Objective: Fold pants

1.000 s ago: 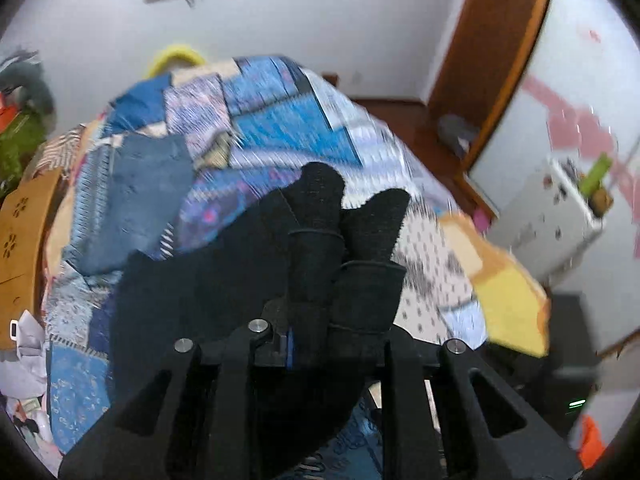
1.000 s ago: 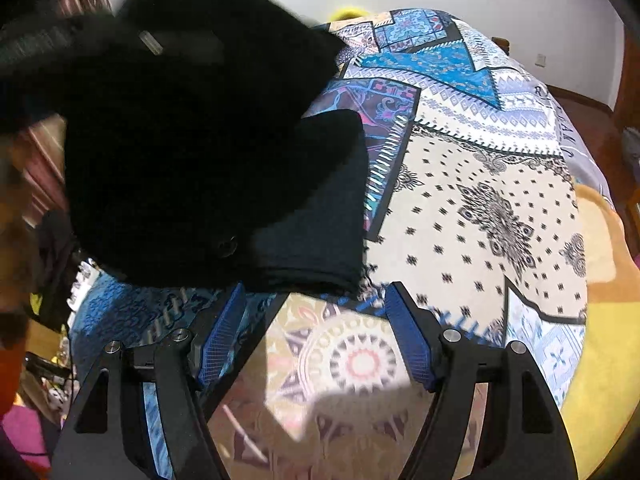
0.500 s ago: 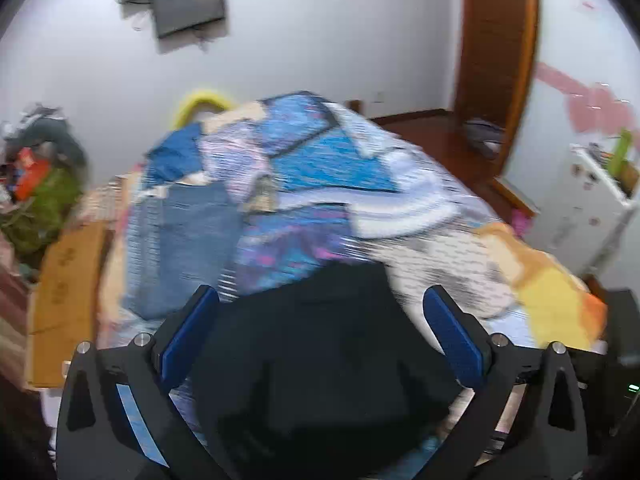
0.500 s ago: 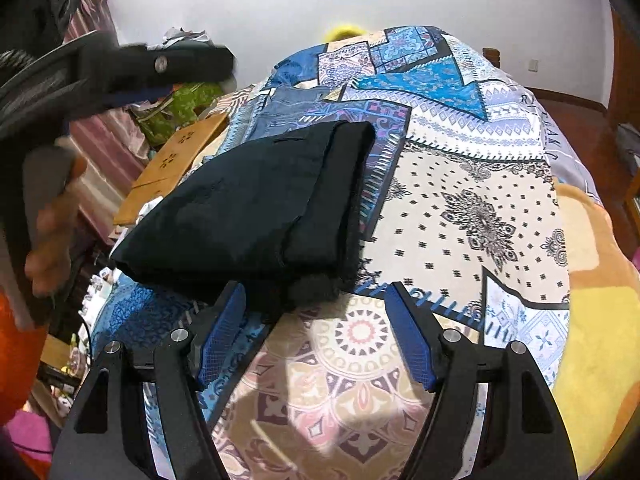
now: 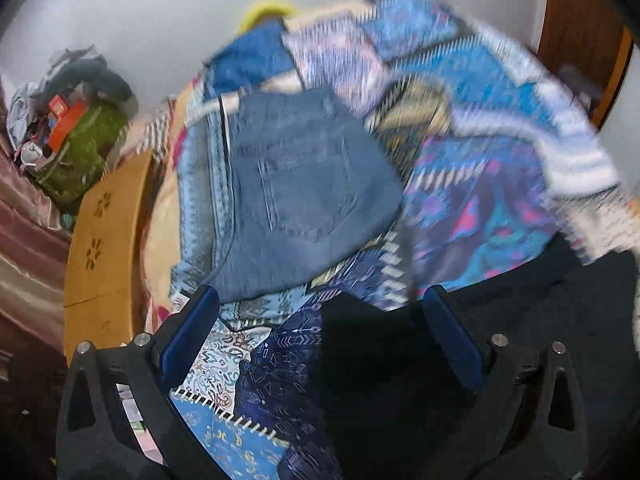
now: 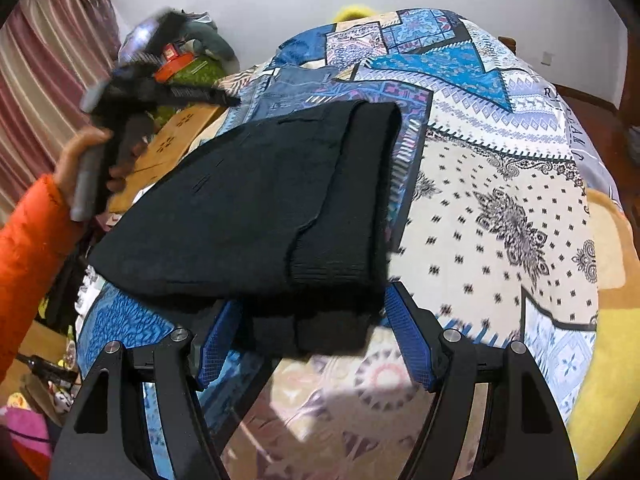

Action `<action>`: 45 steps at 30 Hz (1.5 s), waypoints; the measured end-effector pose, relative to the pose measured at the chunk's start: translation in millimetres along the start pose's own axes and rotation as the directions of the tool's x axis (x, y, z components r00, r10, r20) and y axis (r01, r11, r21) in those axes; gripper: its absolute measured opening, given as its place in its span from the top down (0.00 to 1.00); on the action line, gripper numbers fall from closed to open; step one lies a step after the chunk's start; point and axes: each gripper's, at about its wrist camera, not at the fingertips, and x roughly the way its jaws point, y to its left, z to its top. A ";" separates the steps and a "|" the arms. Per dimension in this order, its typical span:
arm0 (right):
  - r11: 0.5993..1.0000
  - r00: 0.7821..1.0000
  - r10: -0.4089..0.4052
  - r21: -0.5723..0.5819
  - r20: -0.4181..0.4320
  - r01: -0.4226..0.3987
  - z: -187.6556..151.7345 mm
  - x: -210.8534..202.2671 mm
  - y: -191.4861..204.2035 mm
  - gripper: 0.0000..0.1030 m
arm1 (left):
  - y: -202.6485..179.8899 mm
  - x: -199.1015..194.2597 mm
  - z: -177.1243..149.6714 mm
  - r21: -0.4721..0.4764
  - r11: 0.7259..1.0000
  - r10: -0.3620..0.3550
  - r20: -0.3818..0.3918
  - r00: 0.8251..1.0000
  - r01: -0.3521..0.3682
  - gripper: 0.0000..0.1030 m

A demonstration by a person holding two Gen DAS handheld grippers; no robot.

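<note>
The black pants (image 6: 256, 204) lie folded in a thick stack on the patterned bedspread (image 6: 500, 184). My right gripper (image 6: 316, 344) is open, its blue pads on either side of the stack's near end. My left gripper (image 5: 320, 332) is open and empty, held above the far side of the stack; the black pants (image 5: 420, 368) fill the lower right of its blurred view. In the right wrist view the left gripper (image 6: 160, 88) is held up in a hand with an orange sleeve at the left.
Folded blue jeans (image 5: 304, 196) lie on the bed beyond the black pants. A wooden board (image 5: 104, 240) runs along the bed's left side. Bags and clutter (image 5: 72, 136) sit by the curtain. A yellow blanket (image 6: 600, 380) covers the bed's right edge.
My left gripper let go of the black pants, opened and swung left toward the jeans. The pants dropped into a flat folded stack. My right gripper moved in around the stack's near end.
</note>
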 end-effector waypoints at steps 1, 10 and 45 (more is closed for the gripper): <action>1.000 1.000 0.000 0.005 0.000 0.000 2.2 0.3 -2.7 0.32 | -2.3 14.9 -2.9 0.022 1.000 0.011 -0.041 0.999 -0.010 0.00; 0.994 0.994 -0.104 0.024 0.031 0.103 13.4 -12.9 -10.5 0.32 | 42.0 29.8 -62.1 -0.106 0.986 -0.142 -0.115 0.983 0.130 0.00; 0.998 0.994 -0.047 -0.024 0.097 0.050 -35.4 -37.5 30.8 0.61 | 15.3 -110.5 -212.9 -0.147 0.978 -0.131 0.102 0.986 0.145 0.53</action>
